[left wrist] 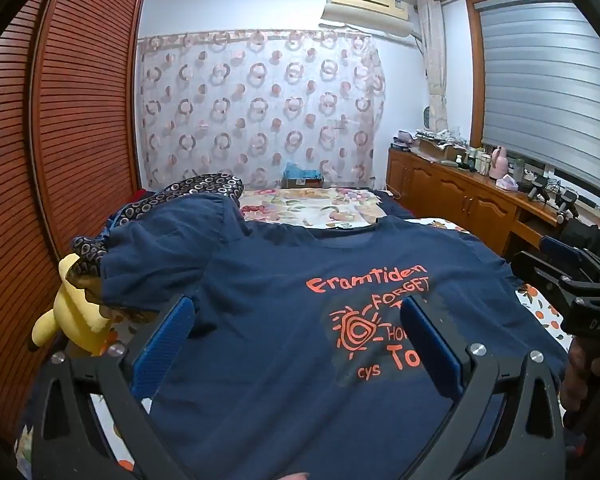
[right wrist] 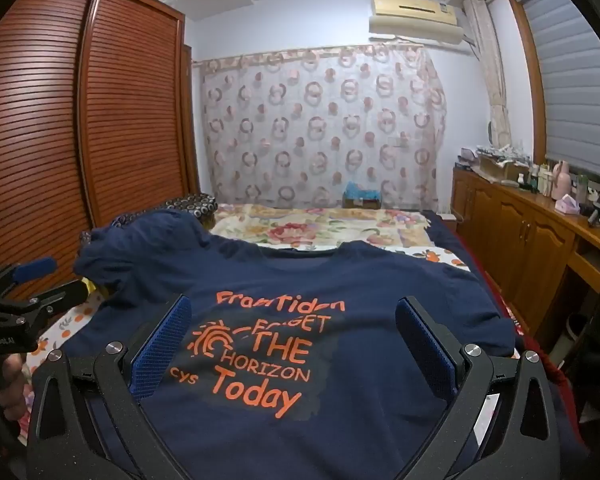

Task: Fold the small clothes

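Both grippers, left point(left wrist: 298, 334) and right point(right wrist: 294, 334), are hovering, jaws spread, over a soft, light T-shirt point(right wrist: 340, 280) lying on the bed point(right wrist: 320, 220); sleeve edges likely offering the best hold.

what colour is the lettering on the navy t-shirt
Orange, printed on the navy t-shirt; it reads most fully in the right wrist view.
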`<state>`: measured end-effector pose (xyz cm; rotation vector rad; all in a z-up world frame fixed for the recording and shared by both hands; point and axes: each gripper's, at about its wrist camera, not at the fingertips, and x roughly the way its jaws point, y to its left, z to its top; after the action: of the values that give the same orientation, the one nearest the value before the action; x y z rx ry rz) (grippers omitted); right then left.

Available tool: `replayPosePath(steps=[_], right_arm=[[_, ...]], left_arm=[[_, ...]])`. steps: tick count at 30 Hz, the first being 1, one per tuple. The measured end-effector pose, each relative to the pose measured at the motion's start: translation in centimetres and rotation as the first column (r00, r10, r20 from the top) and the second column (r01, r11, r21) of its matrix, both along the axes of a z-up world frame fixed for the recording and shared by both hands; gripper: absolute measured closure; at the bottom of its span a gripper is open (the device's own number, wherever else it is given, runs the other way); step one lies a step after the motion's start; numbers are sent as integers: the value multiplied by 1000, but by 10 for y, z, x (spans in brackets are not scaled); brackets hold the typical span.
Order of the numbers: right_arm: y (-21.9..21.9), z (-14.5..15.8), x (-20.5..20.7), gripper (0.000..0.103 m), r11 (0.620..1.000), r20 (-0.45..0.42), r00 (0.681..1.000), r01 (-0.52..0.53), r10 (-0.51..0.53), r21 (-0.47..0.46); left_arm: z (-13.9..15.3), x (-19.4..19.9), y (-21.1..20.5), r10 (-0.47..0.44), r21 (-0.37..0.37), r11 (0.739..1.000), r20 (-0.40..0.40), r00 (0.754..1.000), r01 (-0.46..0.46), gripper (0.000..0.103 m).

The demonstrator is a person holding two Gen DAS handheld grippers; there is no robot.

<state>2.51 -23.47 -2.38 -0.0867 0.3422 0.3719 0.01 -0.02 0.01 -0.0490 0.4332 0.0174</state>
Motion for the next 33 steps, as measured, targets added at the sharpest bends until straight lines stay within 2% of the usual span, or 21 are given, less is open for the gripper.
replayPosePath(steps=[33], right_arm=[[0,0,-1,0,1000,0,1000,0,0,18]], left_arm=[[5,-4,4,9,7,1000,11,1000,-9,0]])
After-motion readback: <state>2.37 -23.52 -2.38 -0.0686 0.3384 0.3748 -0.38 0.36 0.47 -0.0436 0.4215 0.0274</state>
